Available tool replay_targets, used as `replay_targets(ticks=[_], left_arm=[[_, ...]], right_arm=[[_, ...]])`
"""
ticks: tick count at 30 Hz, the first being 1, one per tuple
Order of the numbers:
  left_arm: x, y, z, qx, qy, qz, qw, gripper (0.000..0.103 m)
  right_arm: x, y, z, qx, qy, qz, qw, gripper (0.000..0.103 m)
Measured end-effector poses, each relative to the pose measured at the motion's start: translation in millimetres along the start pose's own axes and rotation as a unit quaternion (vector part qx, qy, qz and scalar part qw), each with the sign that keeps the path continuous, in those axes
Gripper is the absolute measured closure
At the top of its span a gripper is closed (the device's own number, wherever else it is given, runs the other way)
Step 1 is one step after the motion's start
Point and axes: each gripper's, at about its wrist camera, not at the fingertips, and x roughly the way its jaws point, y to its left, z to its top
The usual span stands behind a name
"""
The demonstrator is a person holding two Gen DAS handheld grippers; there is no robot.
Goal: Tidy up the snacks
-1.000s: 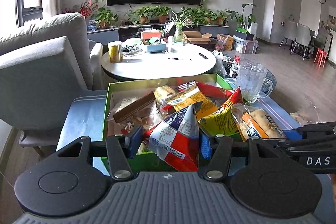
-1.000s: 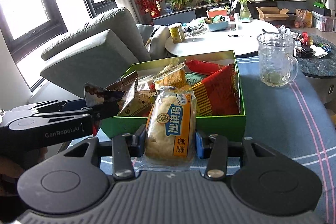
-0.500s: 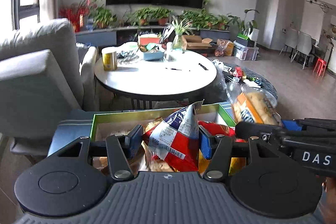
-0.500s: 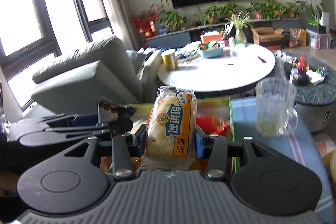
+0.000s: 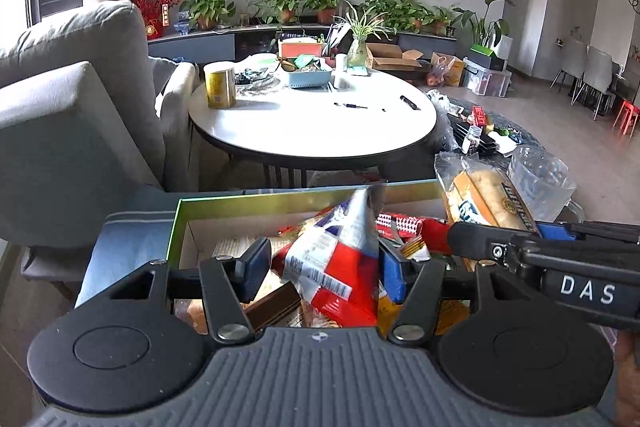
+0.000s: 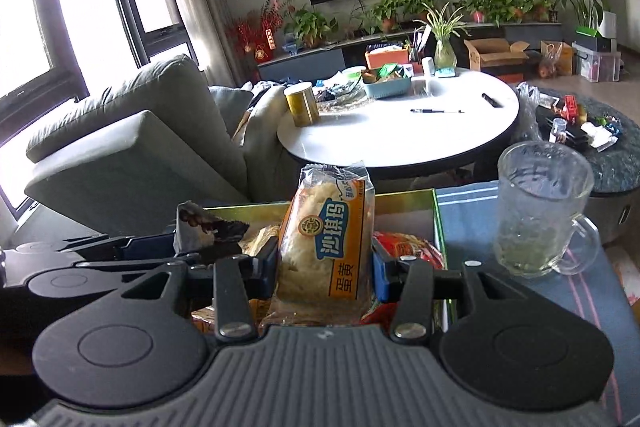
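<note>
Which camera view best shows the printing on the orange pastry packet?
The right wrist view: the orange pastry packet stands upright between the right gripper fingers, label facing the camera. The left wrist view shows it only sidelong at the right, label foreshortened.

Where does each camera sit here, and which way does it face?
Left wrist: behind the left hand-held gripper, jaws opening around a red-white-blue packet, facing the green box; the right hand-held gripper shows at right.
Right wrist: behind the right hand-held gripper, shut on a pastry packet; the left one at left.
Shared: box, white round table, glass mug.
</note>
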Motion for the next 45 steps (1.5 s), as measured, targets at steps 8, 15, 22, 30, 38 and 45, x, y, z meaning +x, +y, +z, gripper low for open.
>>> replay_targets(ticks=[8,15,22,30,38,45], left_arm=[[-10.1,3.8,-0.6,-0.008,-0.007,-0.001,0.9999,0.039],[-29.4,2.5,-1.1,-0.007,-0.026,-0.002,0.9996,0.034],[-50.7,2.6,-6.8,0.001,-0.042,0.005,0.9991,0.027],[-78.1,9.4,-23.6,0.005,-0.050,0.031,0.9983,0.024],[-131.4,-2.1,-48.0,0.008,-0.082,0.045,0.9956,0.004],[-163.5,-17.7,-84.7,0.000,-0.089,0.053,0.9947,0.003]], right_arm=[[-14.4,3.7,2.5,0.007,-0.017,0.001,1.000,0.002],[-31.9,8.4,6.1,0.005,-0.033,0.003,0.999,0.002],[-50.6,13.3,5.2,0.010,-0.043,0.010,0.999,0.002],[-73.6,20.6,-7.7,0.012,-0.046,0.012,0.999,0.002],[-110.0,25.4,-31.3,0.024,-0.061,0.000,0.998,0.002],[-129.7,30.0,-63.2,0.012,-0.048,-0.003,0.999,0.002]])
